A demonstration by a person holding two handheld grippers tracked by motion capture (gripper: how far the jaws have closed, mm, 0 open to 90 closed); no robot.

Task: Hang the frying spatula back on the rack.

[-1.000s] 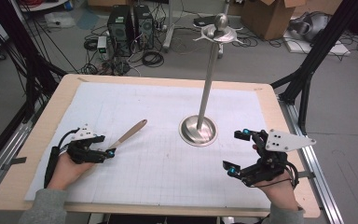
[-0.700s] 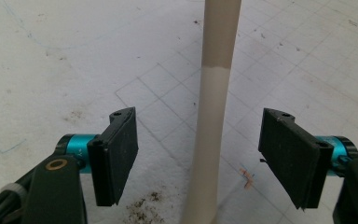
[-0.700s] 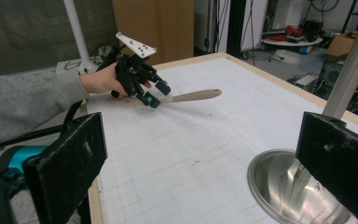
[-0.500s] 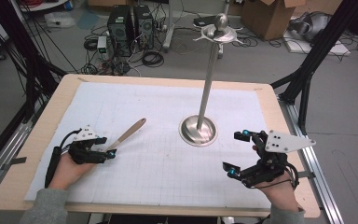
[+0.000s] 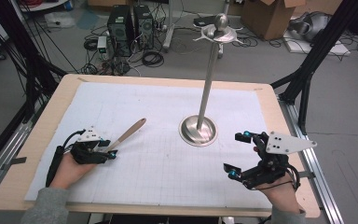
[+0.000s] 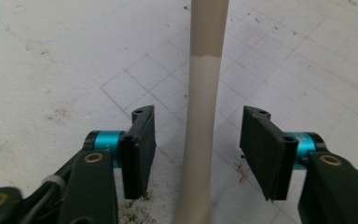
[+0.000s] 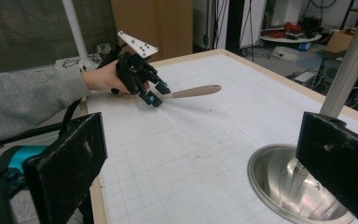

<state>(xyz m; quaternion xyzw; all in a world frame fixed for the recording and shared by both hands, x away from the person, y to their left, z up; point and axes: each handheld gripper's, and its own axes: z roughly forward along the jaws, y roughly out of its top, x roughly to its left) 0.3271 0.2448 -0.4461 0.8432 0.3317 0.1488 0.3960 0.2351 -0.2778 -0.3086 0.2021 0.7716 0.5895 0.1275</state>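
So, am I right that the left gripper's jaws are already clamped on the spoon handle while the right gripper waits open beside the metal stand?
Not quite: the left gripper is not clamped yet. In the left gripper view the spoon handle lies between its jaws, which have just been closing, with a gap on each side. The rest holds: the right gripper waits open beside the metal stand.

No readable text, label, brand or number, only a faint printed grid on the white sheet (image 5: 168, 121) over the counter (image 5: 37, 140), cardboard boxes unmarked

Grey sleeves (image 5: 44, 205); black grippers with teal joints and grey plates.
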